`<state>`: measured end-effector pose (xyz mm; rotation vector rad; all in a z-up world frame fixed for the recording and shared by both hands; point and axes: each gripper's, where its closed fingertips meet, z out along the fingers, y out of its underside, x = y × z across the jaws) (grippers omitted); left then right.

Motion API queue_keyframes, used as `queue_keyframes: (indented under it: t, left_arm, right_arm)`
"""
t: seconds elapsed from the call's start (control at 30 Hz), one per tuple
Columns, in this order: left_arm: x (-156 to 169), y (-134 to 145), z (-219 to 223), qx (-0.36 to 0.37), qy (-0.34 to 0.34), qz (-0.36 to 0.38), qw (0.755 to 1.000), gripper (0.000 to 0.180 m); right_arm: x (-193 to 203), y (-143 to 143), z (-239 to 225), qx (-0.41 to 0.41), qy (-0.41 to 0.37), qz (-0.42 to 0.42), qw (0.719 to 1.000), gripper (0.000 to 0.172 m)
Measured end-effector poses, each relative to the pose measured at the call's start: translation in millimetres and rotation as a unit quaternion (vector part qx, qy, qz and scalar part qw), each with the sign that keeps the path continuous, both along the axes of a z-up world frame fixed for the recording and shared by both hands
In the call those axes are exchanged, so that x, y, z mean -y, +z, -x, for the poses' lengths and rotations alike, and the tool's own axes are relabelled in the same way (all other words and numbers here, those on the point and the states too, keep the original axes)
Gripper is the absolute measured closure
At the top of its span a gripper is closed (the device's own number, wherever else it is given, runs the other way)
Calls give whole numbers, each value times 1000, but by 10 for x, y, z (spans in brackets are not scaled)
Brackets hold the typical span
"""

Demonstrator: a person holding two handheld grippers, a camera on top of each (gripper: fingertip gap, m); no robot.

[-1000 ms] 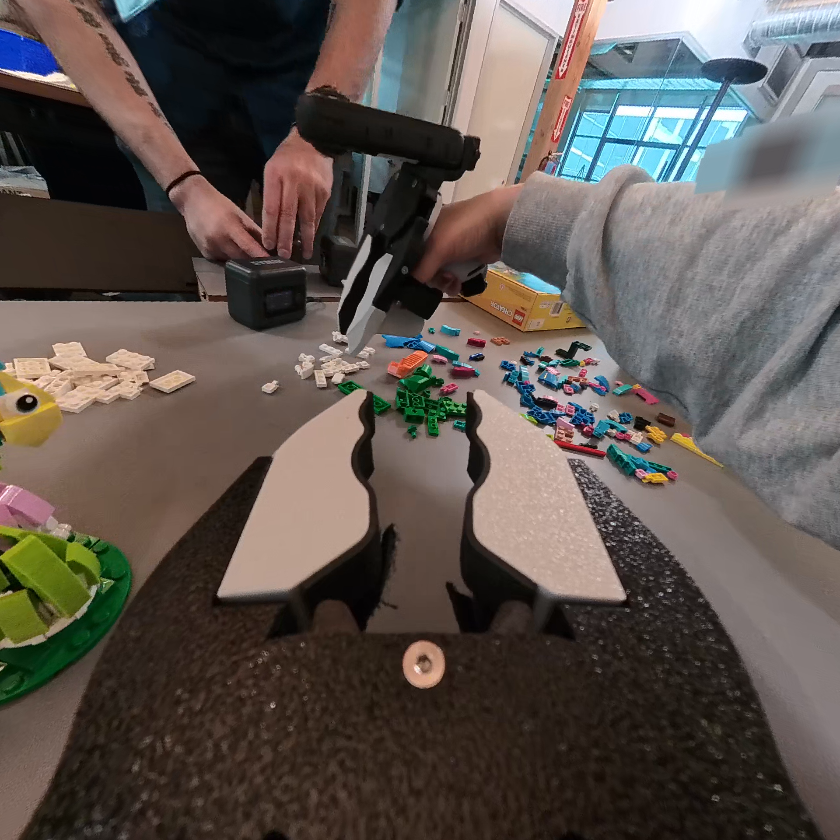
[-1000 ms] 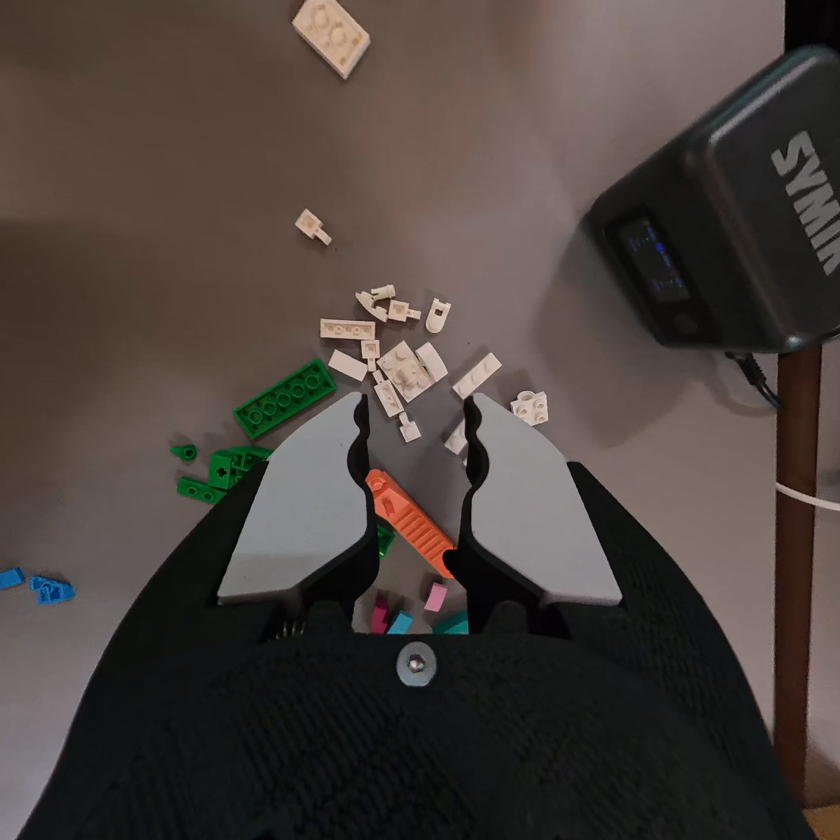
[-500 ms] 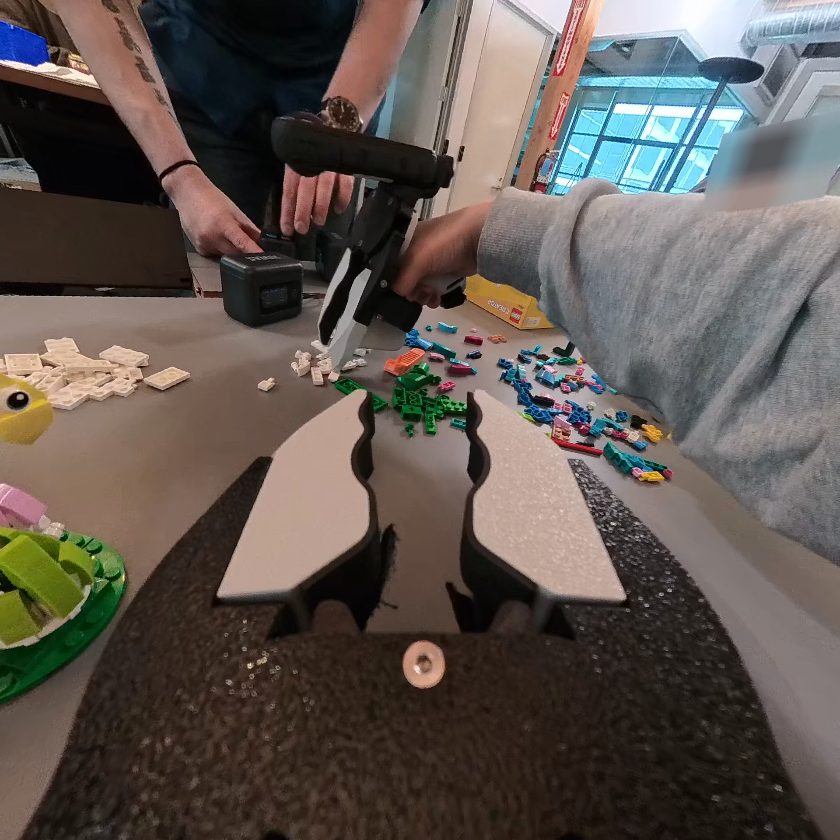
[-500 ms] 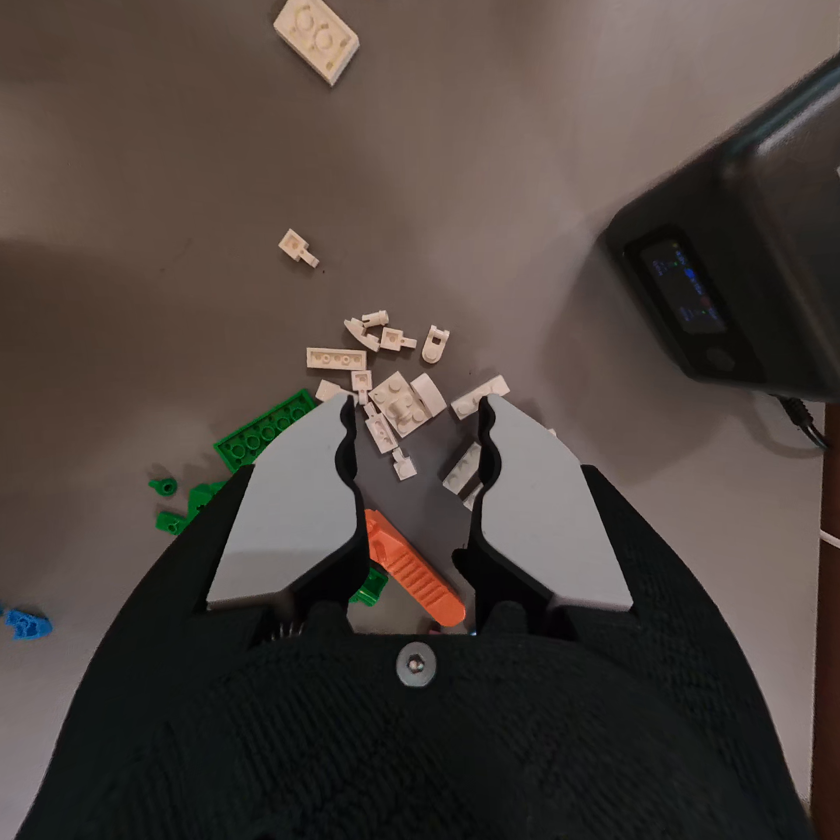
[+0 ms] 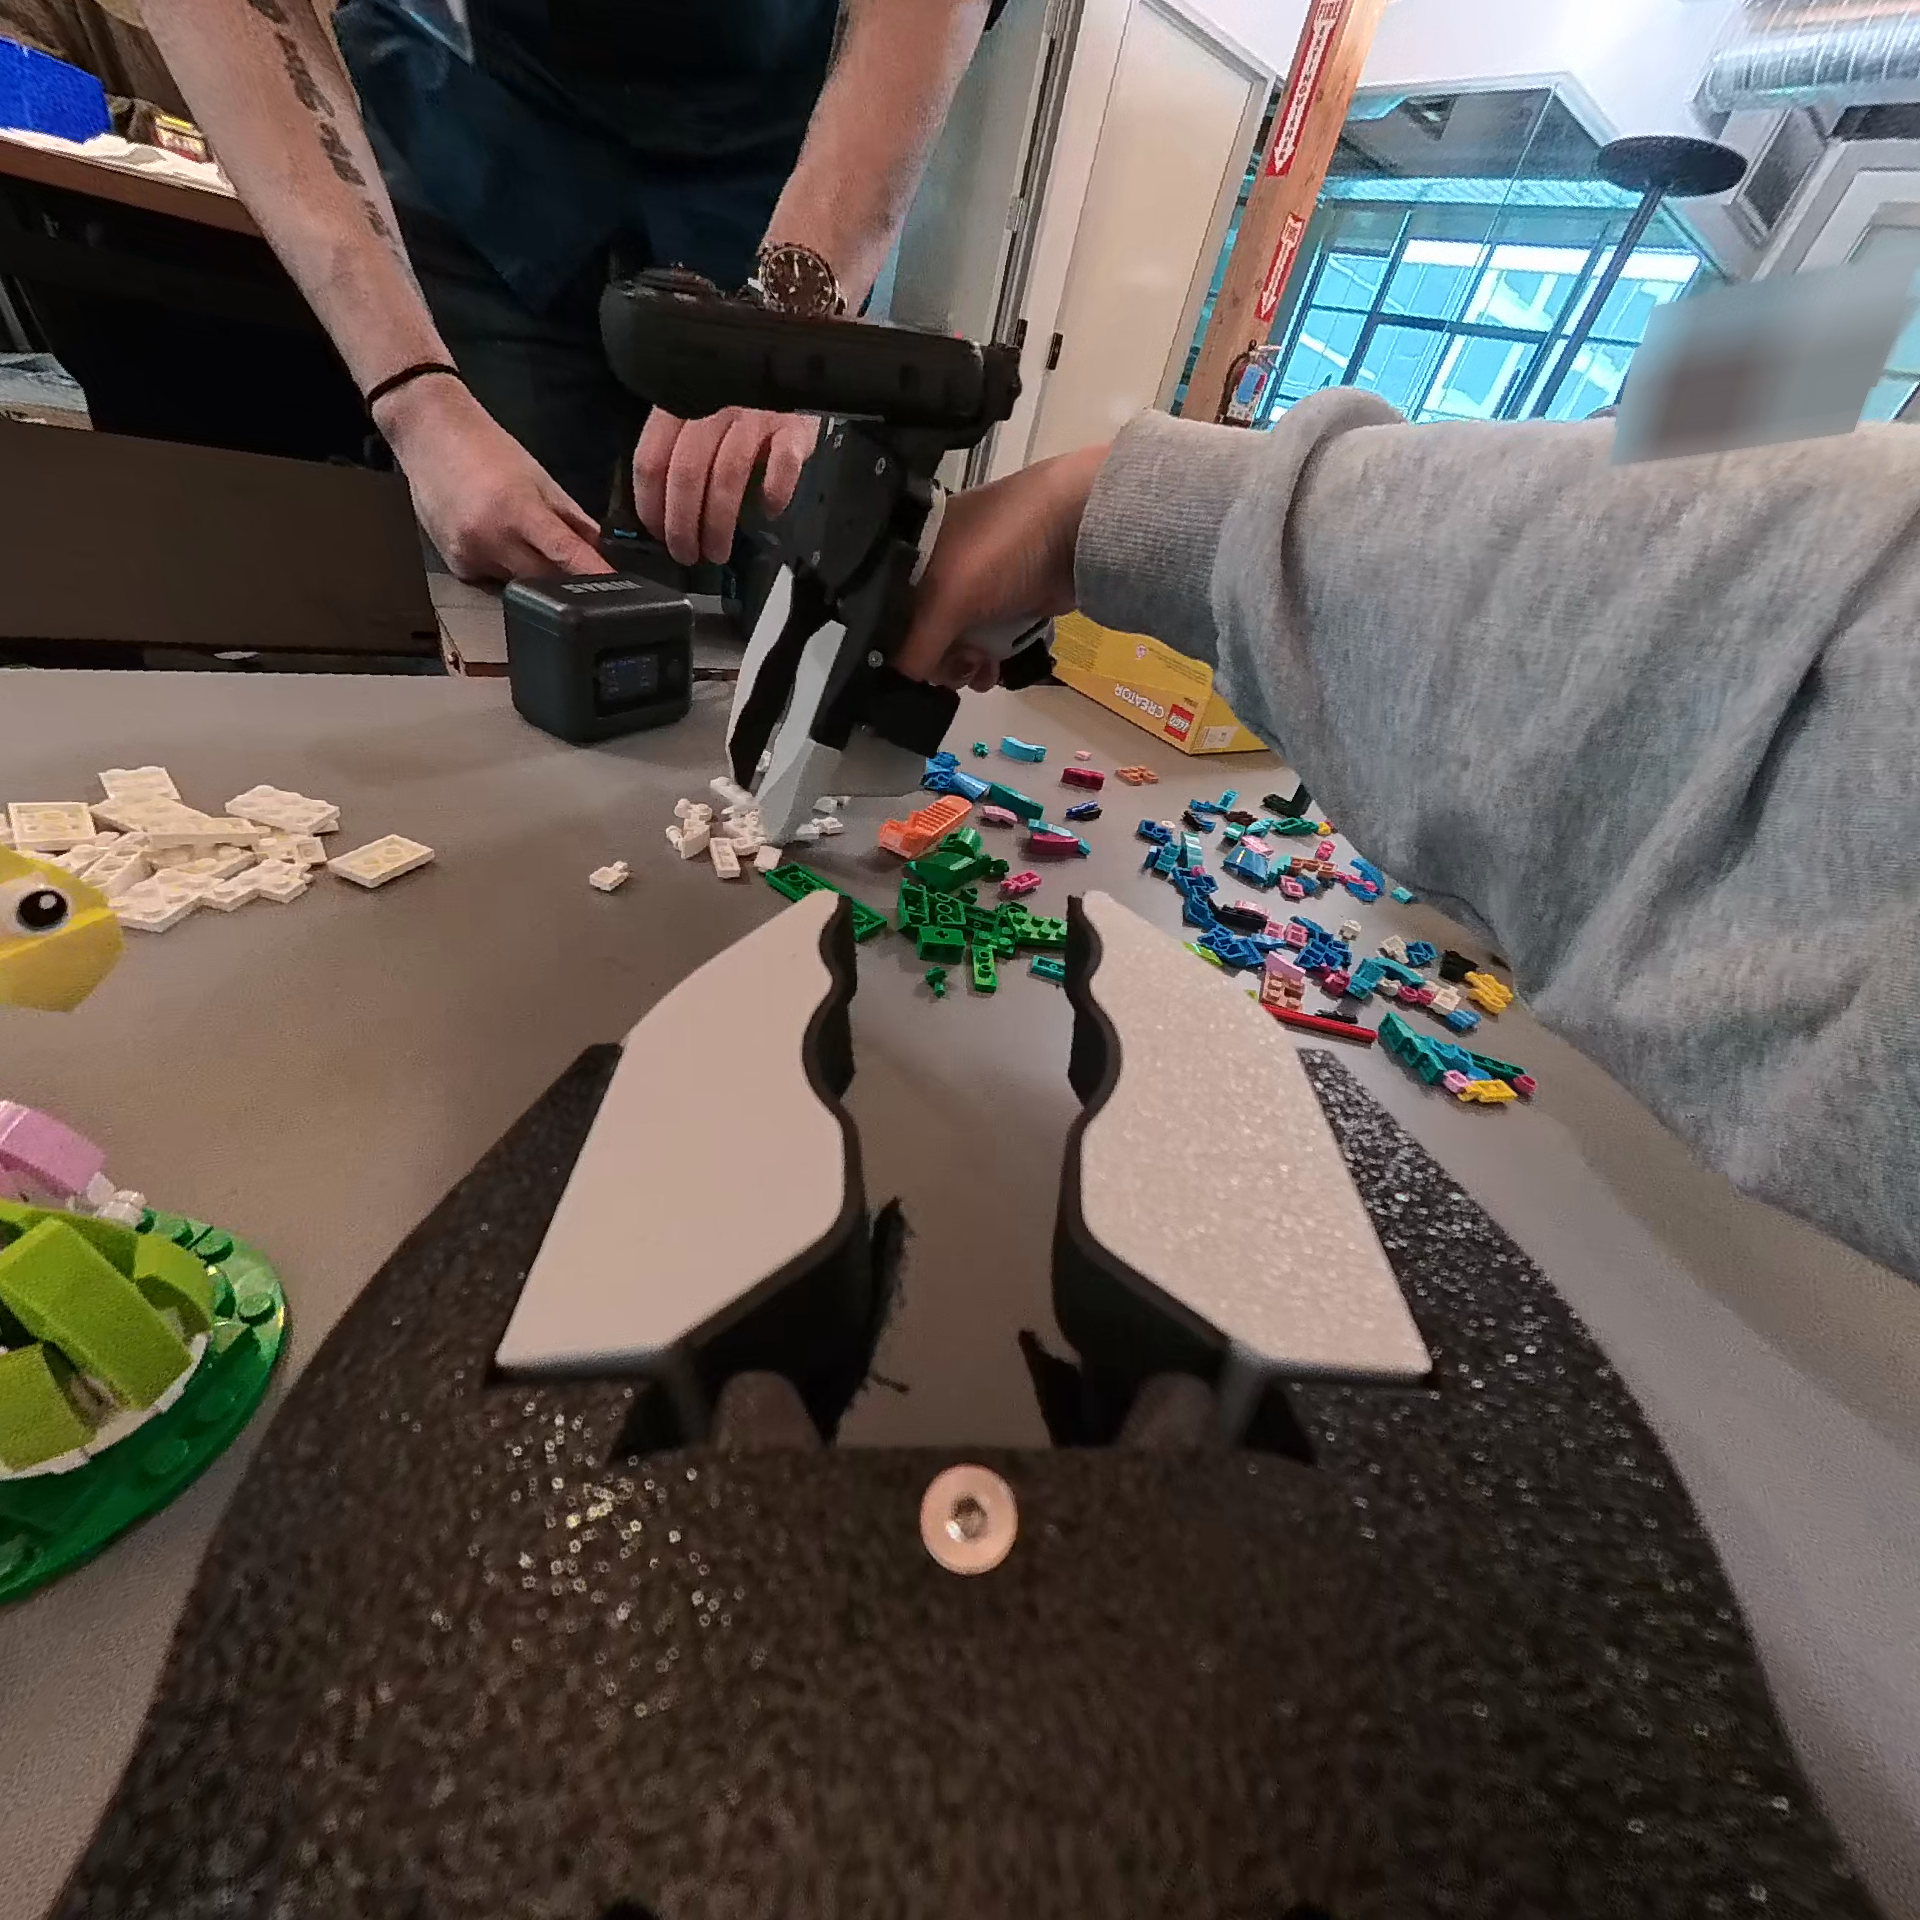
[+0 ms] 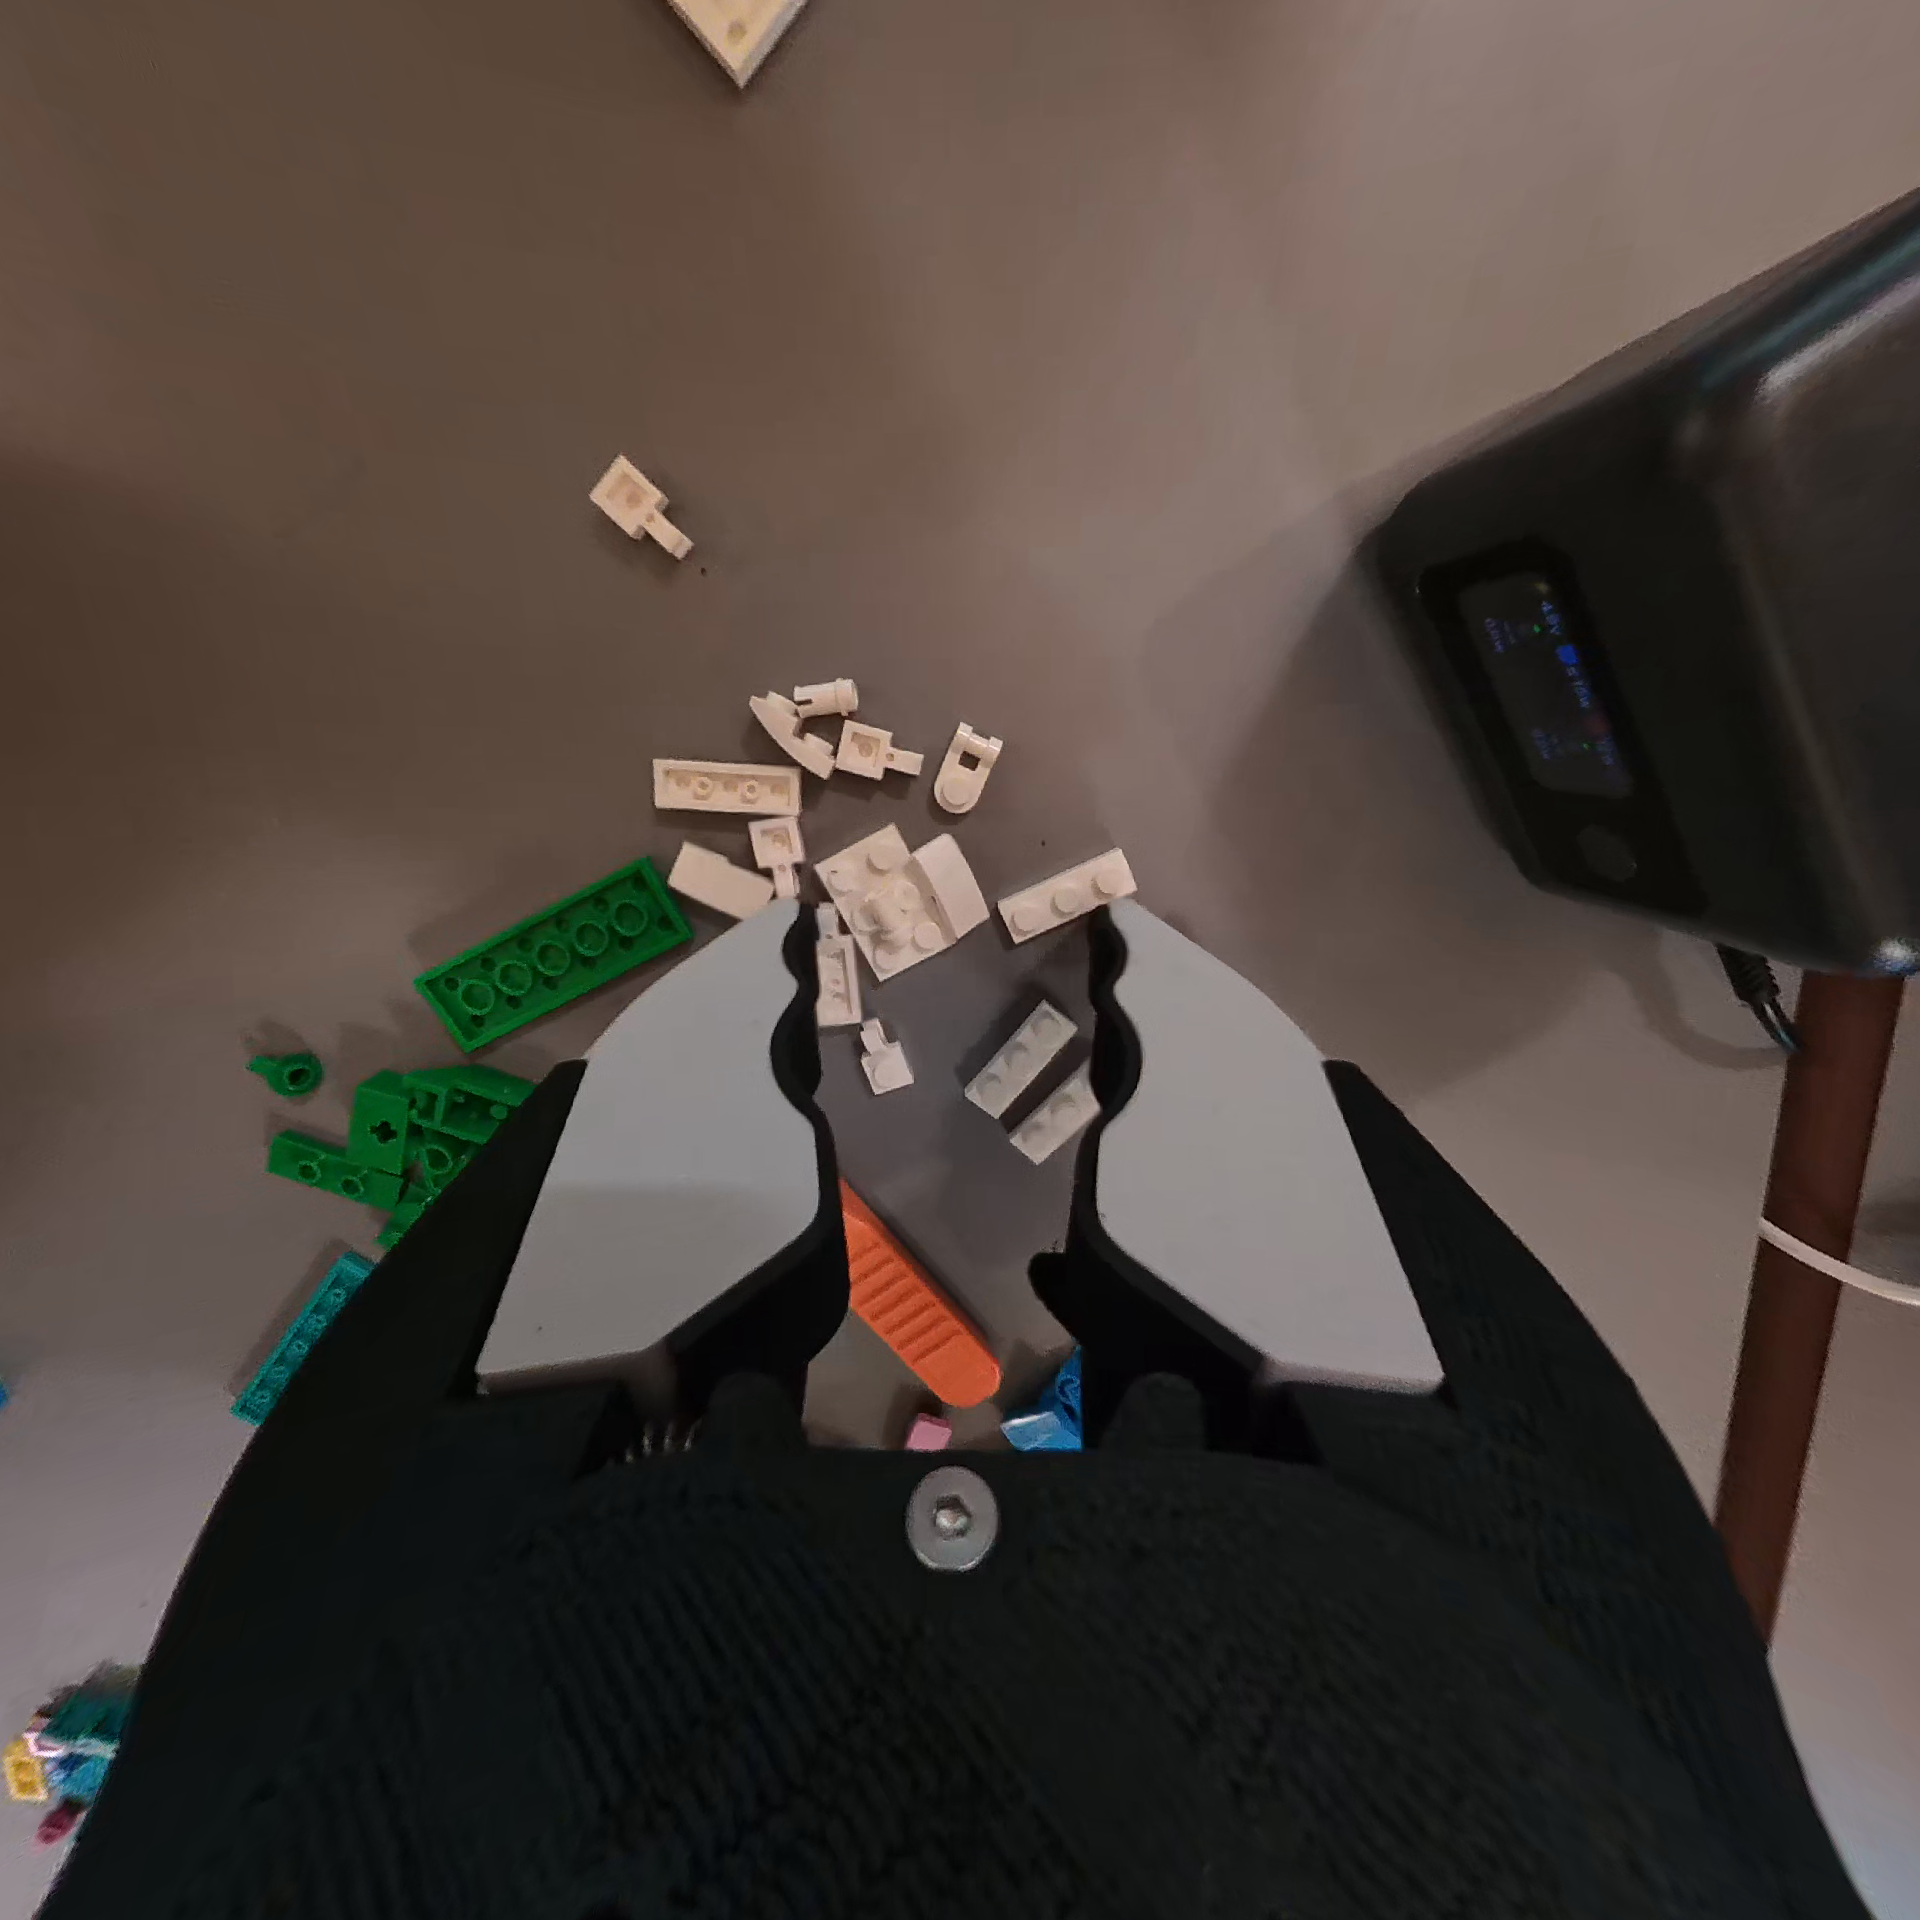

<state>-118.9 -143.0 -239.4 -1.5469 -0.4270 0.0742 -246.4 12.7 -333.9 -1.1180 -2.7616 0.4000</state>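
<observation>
White bricks (image 6: pixel 883 914) lie in a small heap beside green bricks (image 5: pixel 966 925) and one orange piece (image 5: pixel 925 821) on the grey table (image 5: pixel 312 1039). Farther right, blue, teal and pink bricks (image 5: pixel 1299 914) scatter near a yellow box (image 5: pixel 1143 686). A black cube (image 5: pixel 597 655) shows a blue-lit screen.

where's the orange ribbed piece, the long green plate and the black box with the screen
orange ribbed piece (image 6: pixel 914 1314), right wrist view, its ribbed top
long green plate (image 6: pixel 551 951), right wrist view, middle of its underside
black box with the screen (image 5: pixel 597 657), left wrist view, its front face
</observation>
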Motion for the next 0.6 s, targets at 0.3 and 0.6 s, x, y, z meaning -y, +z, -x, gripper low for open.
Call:
queue_keyframes:
  t: [0.3, 0.6]
  left_arm:
    - [2, 1, -4, 2, 0, 0, 1000, 142]
    - [3, 5, -9, 5, -1, -2, 1000, 142]
  right_arm:
    - [94, 7, 49, -16, 31, -8, 999, 154]
    - [668, 128, 446, -53, 81, 16, 995, 157]
